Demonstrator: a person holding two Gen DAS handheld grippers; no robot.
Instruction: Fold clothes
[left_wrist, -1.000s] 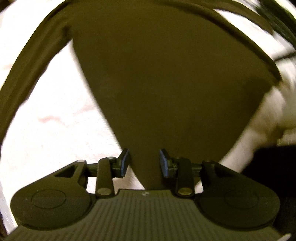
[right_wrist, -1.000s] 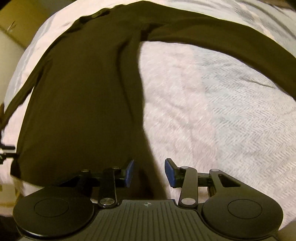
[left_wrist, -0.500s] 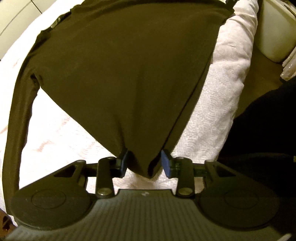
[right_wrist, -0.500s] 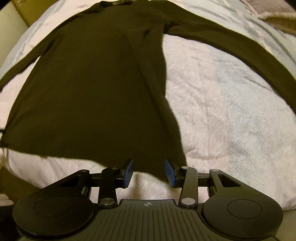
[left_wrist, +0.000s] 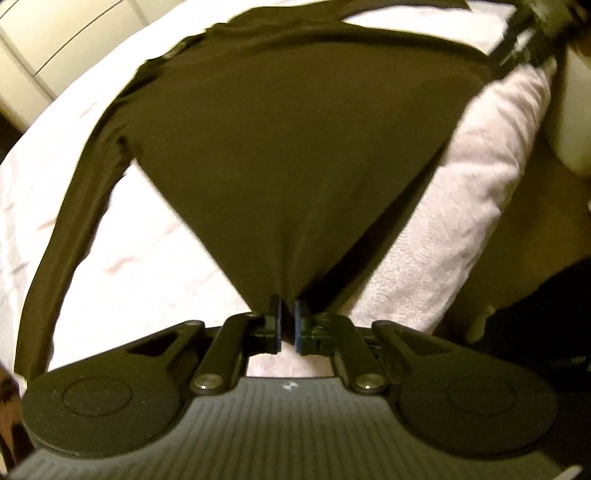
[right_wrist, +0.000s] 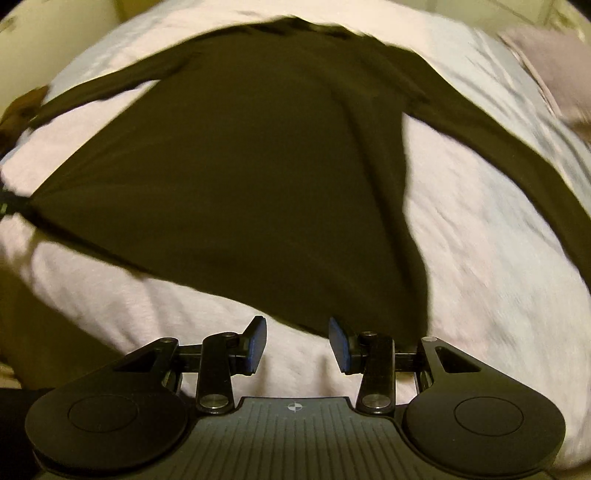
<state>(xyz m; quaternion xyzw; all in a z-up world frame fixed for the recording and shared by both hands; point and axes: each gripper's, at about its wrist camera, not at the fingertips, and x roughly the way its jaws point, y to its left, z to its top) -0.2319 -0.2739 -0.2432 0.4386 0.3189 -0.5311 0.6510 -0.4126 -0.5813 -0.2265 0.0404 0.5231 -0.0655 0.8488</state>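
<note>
A pale quilted bed (right_wrist: 480, 229) fills both views, the dark long-sleeved top (right_wrist: 258, 166) spread flat across it toward twelve o'clock. Your left gripper (left_wrist: 287, 322) is clamped on the top's hem corner — your right gripper (right_wrist: 297, 341) stands apart, empty, the hem edge just beyond its tips.

Matt cloth on textured bedding

The dark shirt (right_wrist: 258, 177) is smooth, matt knit; the pale bedspread (right_wrist: 480, 258) looks woven, rough-textured; the gripper (right_wrist: 295, 341) is matt black plastic.

You're looking at a plain dark olive-brown long-sleeved top (right_wrist: 258, 177) lying on a bedspread (right_wrist: 480, 258) showing pale pink-white with a faint woven texture. Your black left gripper (left_wrist: 287, 325) and right gripper (right_wrist: 297, 343) are wearing blue pads (right_wrist: 258, 343) on their fingers.
</note>
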